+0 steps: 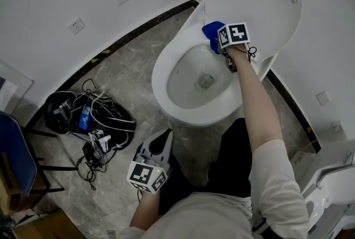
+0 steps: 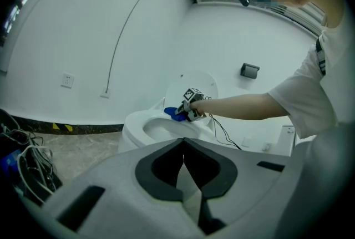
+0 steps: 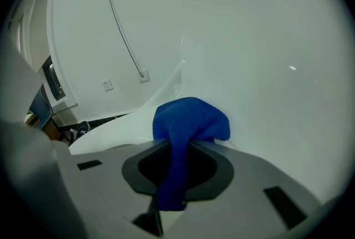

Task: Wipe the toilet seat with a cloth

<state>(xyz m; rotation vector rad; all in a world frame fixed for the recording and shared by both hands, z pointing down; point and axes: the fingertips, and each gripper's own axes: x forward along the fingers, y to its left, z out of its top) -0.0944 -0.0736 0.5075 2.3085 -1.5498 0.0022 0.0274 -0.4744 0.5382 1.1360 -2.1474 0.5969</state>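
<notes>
the blue cloth (image 3: pixel 188 118) is a crumpled wad bulging just past the right gripper (image 3: pixel 180 143) tips, with a strip pinched tight between its jaws. the wad rests on the seat (image 3: pixel 108 135) beside the lid (image 3: pixel 266 66). bare seat runs leftward. the left gripper (image 2: pixel 183 141) has its jaws together on nothing.

No words, brands or numbers can be read anywhere. The only markings are black-and-white square patterns on the upper marker cube (image 1: pixel 233 35) and the lower marker cube (image 1: pixel 147 175), and a yellow-black hazard stripe (image 1: pixel 104 52) at left.
</notes>
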